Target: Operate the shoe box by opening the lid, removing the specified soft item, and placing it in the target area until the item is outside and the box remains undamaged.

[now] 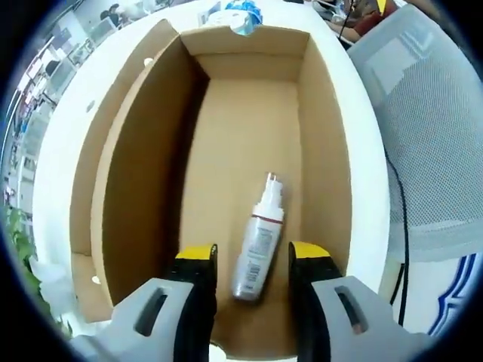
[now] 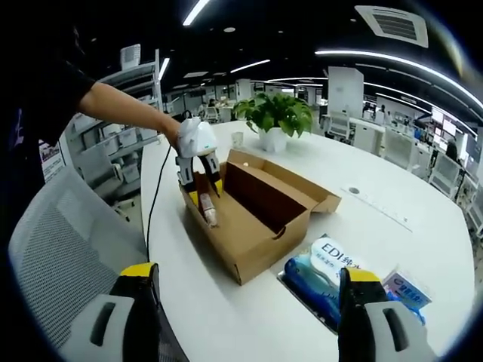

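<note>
**Bottle lying lengthwise in the open box**

Here the spray bottle (image 1: 257,240) lies on the floor of the open shoe box (image 1: 226,136), long axis along the box, nozzle toward the frame's top. Its base is partly hidden between the left gripper (image 1: 252,265) fingers, spread either side without clear contact. Label text is unreadable. The right gripper (image 2: 247,283) fingers stand wide apart, empty, above the white worktop (image 2: 377,204).
</note>
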A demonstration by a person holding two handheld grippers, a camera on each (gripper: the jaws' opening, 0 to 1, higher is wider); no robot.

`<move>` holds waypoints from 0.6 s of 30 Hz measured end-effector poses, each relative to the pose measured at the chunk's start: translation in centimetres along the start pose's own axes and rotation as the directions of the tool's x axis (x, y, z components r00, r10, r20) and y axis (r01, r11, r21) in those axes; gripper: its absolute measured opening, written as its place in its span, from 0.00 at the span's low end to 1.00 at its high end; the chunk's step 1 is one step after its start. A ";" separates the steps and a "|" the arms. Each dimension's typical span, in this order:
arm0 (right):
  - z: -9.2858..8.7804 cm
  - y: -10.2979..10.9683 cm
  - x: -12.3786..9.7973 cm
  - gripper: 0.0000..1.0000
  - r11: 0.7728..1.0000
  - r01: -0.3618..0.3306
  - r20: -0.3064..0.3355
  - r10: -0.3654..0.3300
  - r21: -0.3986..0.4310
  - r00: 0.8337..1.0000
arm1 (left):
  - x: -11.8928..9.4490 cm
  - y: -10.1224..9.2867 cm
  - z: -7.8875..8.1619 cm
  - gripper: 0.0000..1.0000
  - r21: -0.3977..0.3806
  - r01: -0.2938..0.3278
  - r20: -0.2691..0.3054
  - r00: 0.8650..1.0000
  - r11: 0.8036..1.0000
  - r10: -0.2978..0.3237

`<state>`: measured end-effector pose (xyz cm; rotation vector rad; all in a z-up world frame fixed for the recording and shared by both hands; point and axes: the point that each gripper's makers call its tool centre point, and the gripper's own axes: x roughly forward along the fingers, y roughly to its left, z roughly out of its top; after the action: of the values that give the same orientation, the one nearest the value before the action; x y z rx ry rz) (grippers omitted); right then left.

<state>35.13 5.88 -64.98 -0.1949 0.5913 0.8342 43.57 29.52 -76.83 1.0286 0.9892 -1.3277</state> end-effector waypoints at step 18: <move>-0.2 0.7 0.0 0.94 1.000 0.009 0.018 -0.009 0.002 1.000 | 1.0 -0.9 0.1 0.19 0.036 -0.018 0.001 1.000 0.999 0.018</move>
<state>34.52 6.25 -65.12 -0.1879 0.5735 0.8255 42.70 29.21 -77.75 1.0621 0.9567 -1.3351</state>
